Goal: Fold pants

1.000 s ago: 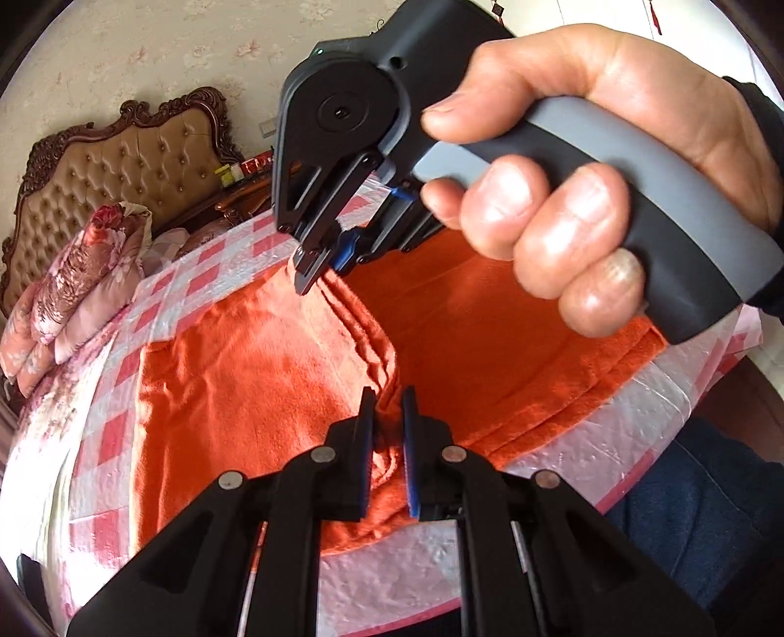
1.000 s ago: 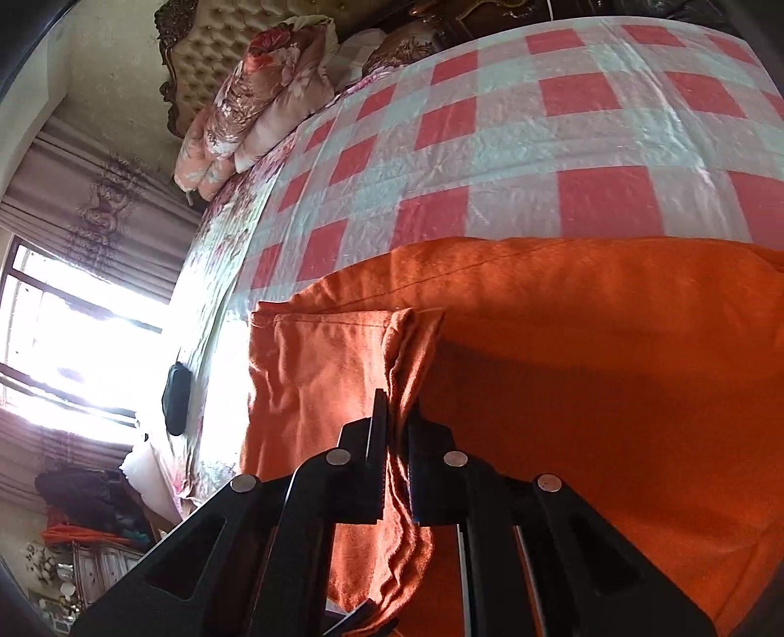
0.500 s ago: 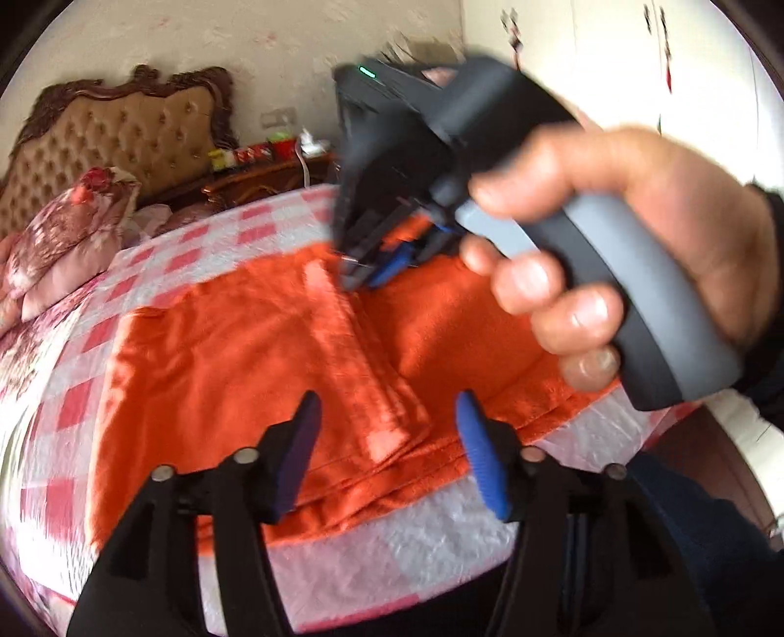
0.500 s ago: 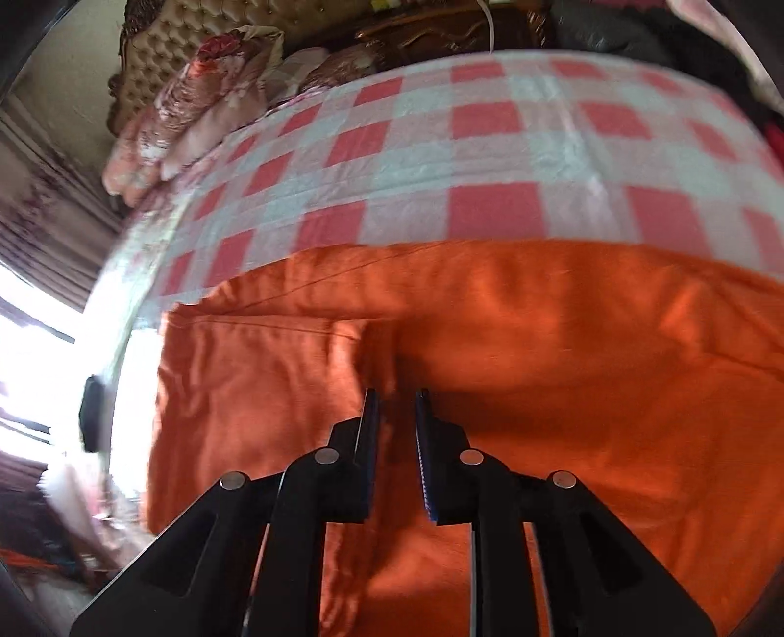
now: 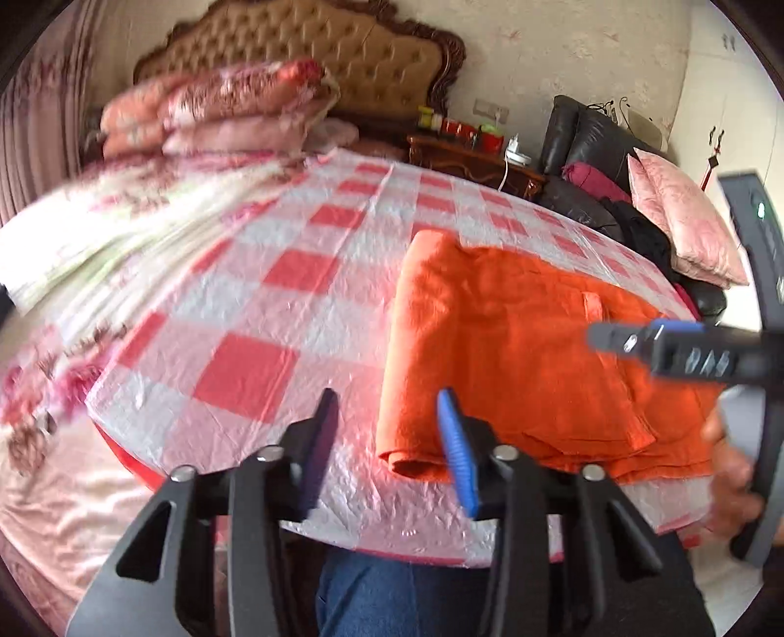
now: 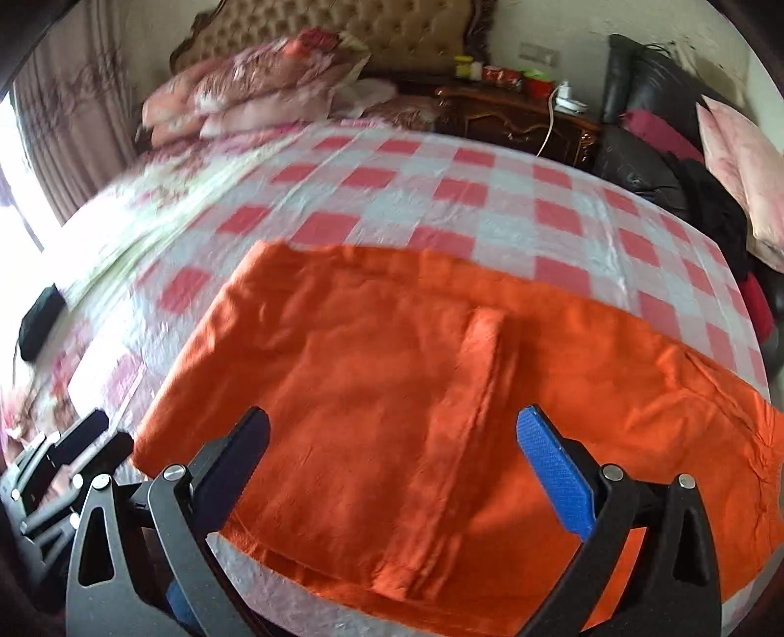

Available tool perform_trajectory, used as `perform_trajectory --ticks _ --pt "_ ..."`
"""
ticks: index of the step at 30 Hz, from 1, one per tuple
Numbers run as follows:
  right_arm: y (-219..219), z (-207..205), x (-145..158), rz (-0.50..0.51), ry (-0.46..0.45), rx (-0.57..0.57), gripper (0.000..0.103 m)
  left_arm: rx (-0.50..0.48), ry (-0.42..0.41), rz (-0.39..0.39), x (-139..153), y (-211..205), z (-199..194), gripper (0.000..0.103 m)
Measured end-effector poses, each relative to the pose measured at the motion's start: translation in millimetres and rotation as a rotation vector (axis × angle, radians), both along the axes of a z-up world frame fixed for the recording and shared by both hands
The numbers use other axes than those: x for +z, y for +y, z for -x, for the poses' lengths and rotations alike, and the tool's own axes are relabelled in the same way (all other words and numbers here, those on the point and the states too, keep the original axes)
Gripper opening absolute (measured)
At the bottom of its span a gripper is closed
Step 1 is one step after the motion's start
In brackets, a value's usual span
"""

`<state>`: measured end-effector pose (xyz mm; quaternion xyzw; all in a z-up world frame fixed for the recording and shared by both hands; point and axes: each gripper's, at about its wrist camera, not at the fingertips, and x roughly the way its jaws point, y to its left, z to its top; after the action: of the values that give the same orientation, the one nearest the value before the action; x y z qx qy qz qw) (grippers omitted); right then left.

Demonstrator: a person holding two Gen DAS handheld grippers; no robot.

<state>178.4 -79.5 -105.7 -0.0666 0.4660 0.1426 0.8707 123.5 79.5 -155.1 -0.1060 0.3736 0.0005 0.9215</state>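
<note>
Orange pants (image 6: 372, 392) lie folded flat on the red-and-white checked cover (image 6: 441, 196), near its front edge. A narrow folded strip (image 6: 470, 392) lies along their middle. My right gripper (image 6: 392, 455) is open and empty, raised above the pants near their front edge. My left gripper (image 5: 387, 441) is open and empty, above the cover's front edge just left of the pants' (image 5: 514, 353) left fold. The right gripper (image 5: 651, 343) shows at the right of the left wrist view, over the pants. The left gripper (image 6: 73, 455) shows at the lower left of the right wrist view.
Pink floral bedding (image 5: 215, 103) is piled at the padded headboard (image 5: 353, 44). A wooden nightstand (image 6: 514, 117) with small items stands behind the bed. A black sofa (image 5: 588, 142) with pink cushions is at the right. A dark object (image 6: 41, 318) lies at the bed's left edge.
Both grippers have let go of the orange fabric, opened and pulled back. The left gripper has swung left to the pants' left edge. The pants now lie flat with the strip on top.
</note>
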Motion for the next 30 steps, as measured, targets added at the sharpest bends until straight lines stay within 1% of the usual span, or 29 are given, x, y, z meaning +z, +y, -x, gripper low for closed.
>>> perform_trajectory --ticks 2,3,5,7,8,9,10,11,12,14,16,17,18,20,22,25,27,29,30 --pt "7 6 -8 0.031 -0.014 -0.004 0.098 -0.017 0.008 -0.010 1 -2 -1 0.034" --pt "8 5 -13 0.033 0.000 -0.008 0.098 -0.032 0.017 -0.022 0 -5 -5 0.030" --pt "6 4 -21 0.010 0.048 -0.008 0.098 -0.056 0.044 -0.048 -6 -10 -15 0.027" --pt "4 4 -31 0.013 0.085 -0.033 0.098 -0.080 0.112 -0.103 -21 -18 -29 0.027" --pt "3 2 -38 0.027 0.114 -0.039 0.098 -0.068 0.147 -0.130 -29 -18 -31 0.027" --pt "3 2 -43 0.035 0.144 -0.040 0.099 -0.062 0.143 -0.126 -31 -16 -30 0.030" --pt "4 7 -44 0.039 0.137 -0.036 0.098 -0.055 0.148 -0.128 -33 -15 -31 0.032" --pt "5 10 -44 0.051 0.127 -0.028 0.099 -0.051 0.151 -0.135 -34 -13 -30 0.038" --pt "5 11 -43 0.044 0.124 -0.031 0.099 -0.045 0.154 -0.153 -35 -12 -30 0.046" --pt "5 12 -43 0.044 0.122 -0.028 0.099 -0.022 0.161 -0.166 -34 -7 -30 0.047" --pt "5 14 -44 0.046 0.118 -0.028 0.099 0.012 0.160 -0.187 -31 -2 -30 0.044" --pt "5 14 -44 0.047 0.118 -0.028 0.099 0.026 0.155 -0.196 -27 -1 -30 0.034" --pt "5 14 -44 0.048 0.118 -0.028 0.099 0.050 0.148 -0.207 -23 2 -31 0.026" --pt "6 12 -45 0.048 0.120 -0.029 0.099 0.063 0.124 -0.199 -14 7 -36 0.024" --pt "6 12 -46 0.050 0.117 -0.028 0.099 0.024 0.094 -0.186 -6 4 -44 0.022" --pt "6 8 -48 0.050 0.118 -0.024 0.099 -0.082 0.052 -0.192 2 -13 -68 0.022" --pt "6 8 -48 0.050 0.117 -0.025 0.099 -0.169 0.036 -0.231 3 -29 -90 0.022" --pt "6 9 -49 0.050 0.116 -0.024 0.099 -0.234 0.066 -0.245 -4 -38 -118 0.022" --pt "6 9 -49 0.050 0.116 -0.021 0.099 -0.241 0.092 -0.249 -10 -37 -133 0.018"
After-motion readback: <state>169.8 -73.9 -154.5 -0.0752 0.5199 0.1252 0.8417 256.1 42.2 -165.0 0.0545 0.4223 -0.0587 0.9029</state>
